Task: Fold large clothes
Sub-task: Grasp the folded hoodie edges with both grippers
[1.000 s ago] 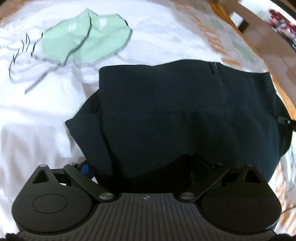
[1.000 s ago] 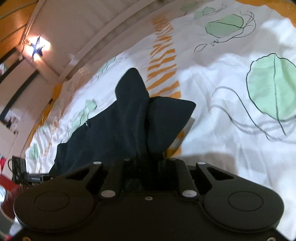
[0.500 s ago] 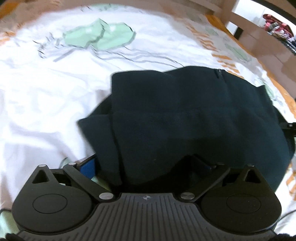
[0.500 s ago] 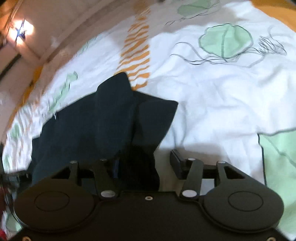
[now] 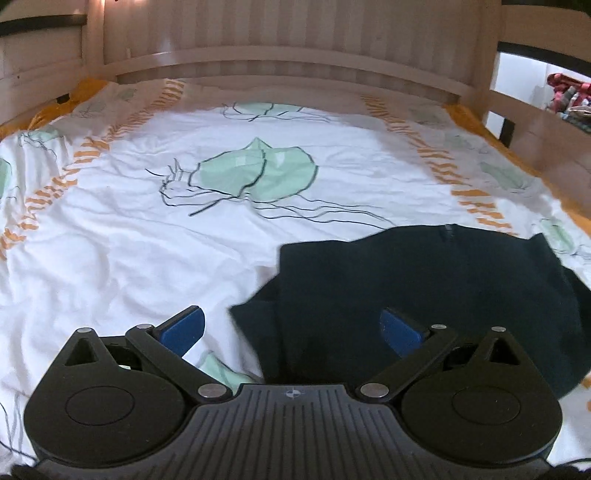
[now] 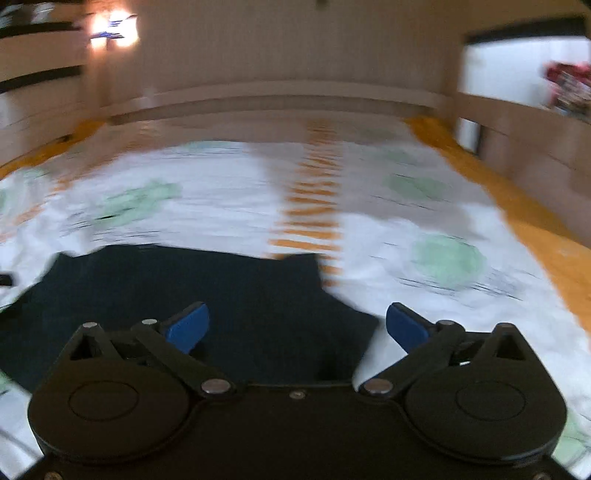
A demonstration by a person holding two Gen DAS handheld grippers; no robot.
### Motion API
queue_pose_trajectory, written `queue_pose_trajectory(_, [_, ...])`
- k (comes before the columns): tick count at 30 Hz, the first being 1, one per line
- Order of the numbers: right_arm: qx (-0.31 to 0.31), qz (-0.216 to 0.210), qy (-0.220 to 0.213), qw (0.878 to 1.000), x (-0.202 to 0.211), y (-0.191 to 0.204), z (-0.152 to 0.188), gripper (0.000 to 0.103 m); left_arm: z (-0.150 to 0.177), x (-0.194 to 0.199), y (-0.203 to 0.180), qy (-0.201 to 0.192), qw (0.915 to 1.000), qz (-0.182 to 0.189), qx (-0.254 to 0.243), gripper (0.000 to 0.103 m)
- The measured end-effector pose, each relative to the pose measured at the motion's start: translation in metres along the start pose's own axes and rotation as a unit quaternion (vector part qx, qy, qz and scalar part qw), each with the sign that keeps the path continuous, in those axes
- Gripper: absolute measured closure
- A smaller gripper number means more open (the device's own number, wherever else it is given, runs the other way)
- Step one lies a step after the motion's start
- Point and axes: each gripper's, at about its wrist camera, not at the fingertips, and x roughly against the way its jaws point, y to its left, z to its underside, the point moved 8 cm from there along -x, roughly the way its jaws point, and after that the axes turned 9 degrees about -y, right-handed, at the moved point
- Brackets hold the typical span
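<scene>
Since 1.0 s ago: right gripper (image 6: 297,325) has let go of the dark garment (image 5: 424,295); both grippers have lifted and tilted up, bringing the headboard (image 5: 288,40) into view. Left gripper (image 5: 291,328) jaws spread wide, blue pads (image 5: 183,328) apart, nothing between them. Right gripper jaws likewise wide apart, empty; that view is motion-blurred. Garment lies folded flat on the bed, on the right-hand part of the sheet (image 5: 129,240) in the left wrist view. Sheet: white, wrinkled, green leaf prints (image 5: 255,173), orange dashed stripes (image 5: 476,203). Wooden slatted headboard behind; wooden side rail (image 5: 535,118) at right; lit lamp (image 6: 110,26) upper left.
</scene>
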Motion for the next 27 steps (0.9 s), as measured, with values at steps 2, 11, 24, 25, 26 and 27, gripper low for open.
queue_pose_trajectory(2, [0.005, -0.039, 0.011, 0.999, -0.011, 0.034, 0.002, 0.001, 0.004, 0.004, -0.006, 0.003, 1.0000, 0.006, 0.007, 0.000])
queue_pose_trajectory(11, [0.089, -0.055, 0.066, 0.992, -0.095, 0.114, 0.056, 0.000, 0.011, 0.006, -0.027, 0.009, 0.9984, -0.005, 0.055, 0.000])
queue_pose_trajectory(24, [-0.069, -0.045, 0.042, 0.996, -0.022, 0.017, 0.030, 0.001, 0.005, -0.021, -0.115, -0.008, 0.9981, 0.003, 0.061, 0.000])
queue_pose_trajectory(25, [-0.086, -0.033, 0.043, 0.995, -0.016, 0.001, 0.030, 0.001, 0.005, -0.024, -0.121, -0.009, 0.9983, -0.004, 0.057, 0.000])
queue_pose_trajectory(26, [-0.099, -0.022, 0.045, 0.994, -0.012, -0.012, 0.031, 0.001, 0.006, -0.028, -0.127, -0.009, 0.9985, -0.013, 0.052, 0.000])
queue_pose_trajectory(27, [-0.112, -0.014, 0.049, 0.992, -0.009, -0.024, 0.033, 0.001, 0.009, -0.033, -0.132, -0.007, 0.9986, -0.024, 0.048, 0.000])
